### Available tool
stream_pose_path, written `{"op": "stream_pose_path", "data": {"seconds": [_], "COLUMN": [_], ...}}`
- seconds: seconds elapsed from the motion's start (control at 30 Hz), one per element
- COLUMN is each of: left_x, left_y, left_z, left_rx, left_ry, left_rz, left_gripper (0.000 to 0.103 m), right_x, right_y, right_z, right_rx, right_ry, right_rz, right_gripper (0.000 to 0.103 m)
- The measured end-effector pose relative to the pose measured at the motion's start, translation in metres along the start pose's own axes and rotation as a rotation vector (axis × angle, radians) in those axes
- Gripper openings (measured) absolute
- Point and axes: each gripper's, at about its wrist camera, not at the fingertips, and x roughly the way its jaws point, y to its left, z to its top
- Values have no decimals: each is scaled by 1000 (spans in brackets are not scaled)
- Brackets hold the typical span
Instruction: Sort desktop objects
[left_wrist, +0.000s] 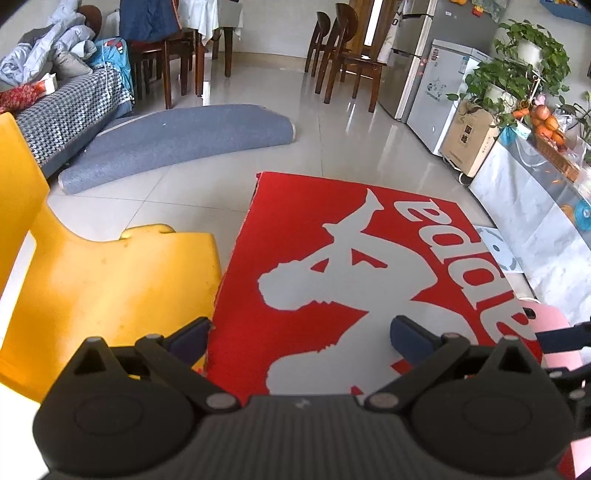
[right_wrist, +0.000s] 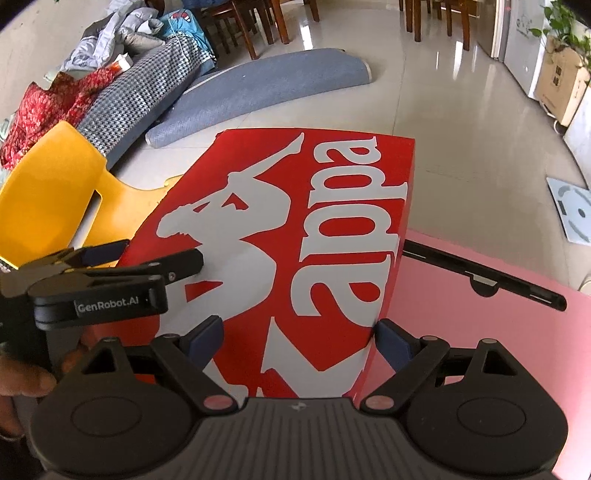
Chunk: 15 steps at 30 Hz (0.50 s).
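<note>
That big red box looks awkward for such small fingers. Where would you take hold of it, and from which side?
Probably by its long side edges, one gripper each. The red box is broad and flat-topped, too wide for one open gripper to span. Its right wall stands free above the pink surface, so the right gripper could come in there; the left gripper from the yellow chair side.

Both grippers, left (left_wrist: 301, 336) and right (right_wrist: 300, 338), hover side by side, jaws spread wide
</note>
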Motion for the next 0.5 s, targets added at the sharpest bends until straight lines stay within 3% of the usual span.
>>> {"op": "stream_pose_path", "data": {"seconds": [0.5], "left_x": [6], "left_y": [6], "left_z": [0], "left_rx": [-16], "left_ry": [19], "left_rz": [4], "left_gripper": [102], "right_x": [-8], "right_y": [-7], "right_z": [-2], "right_rx": [23], "right_ry": [14], "right_rz": [51], "right_gripper": [89]}}
